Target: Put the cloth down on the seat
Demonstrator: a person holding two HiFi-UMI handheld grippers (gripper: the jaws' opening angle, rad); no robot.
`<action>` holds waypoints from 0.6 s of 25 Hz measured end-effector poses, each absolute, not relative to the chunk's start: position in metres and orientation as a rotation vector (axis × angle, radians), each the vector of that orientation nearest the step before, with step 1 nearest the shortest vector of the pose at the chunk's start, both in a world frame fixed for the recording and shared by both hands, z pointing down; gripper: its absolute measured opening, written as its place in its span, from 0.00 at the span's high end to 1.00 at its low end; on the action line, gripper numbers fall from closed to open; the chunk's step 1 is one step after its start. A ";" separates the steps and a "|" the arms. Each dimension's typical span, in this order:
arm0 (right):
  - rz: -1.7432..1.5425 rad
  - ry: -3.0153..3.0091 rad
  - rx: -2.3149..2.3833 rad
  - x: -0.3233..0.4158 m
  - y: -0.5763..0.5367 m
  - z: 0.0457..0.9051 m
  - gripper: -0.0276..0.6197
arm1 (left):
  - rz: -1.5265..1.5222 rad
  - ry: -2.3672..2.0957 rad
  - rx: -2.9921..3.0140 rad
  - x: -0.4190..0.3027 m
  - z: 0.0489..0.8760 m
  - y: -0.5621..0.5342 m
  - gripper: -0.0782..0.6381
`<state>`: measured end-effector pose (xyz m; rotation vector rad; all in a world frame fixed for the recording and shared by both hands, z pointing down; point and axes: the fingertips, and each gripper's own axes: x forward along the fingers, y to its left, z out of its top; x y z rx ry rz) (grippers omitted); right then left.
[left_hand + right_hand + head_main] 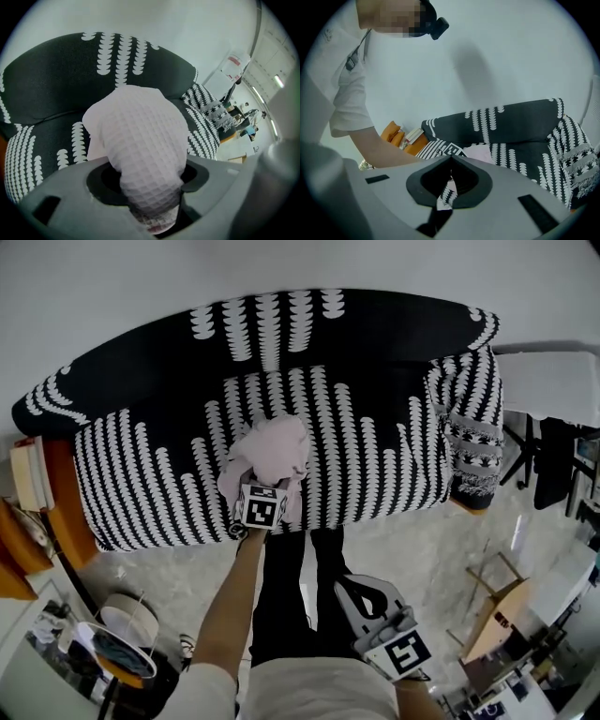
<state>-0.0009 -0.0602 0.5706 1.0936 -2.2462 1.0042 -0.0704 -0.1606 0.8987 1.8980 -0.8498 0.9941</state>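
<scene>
Patterned seat sits partly hidden behind cloth in left hand-held gripper.

Lounge corner, patterned sofa, stacked books

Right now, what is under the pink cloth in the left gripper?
Under the pink cloth lies the sofa seat, black with white stripes. The cloth covers the patch directly below it, and whether it touches the seat cannot be told.
</scene>
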 end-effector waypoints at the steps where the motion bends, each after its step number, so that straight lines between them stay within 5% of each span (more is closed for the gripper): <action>1: 1.004 -2.244 1.091 -0.002 -0.060 0.571 0.95 | 1.000 -0.841 1.900 -0.070 0.903 -0.159 0.52; 15: 1.027 -2.232 1.087 -0.007 -0.054 0.579 0.95 | 0.990 -0.805 1.917 -0.068 0.911 -0.151 0.36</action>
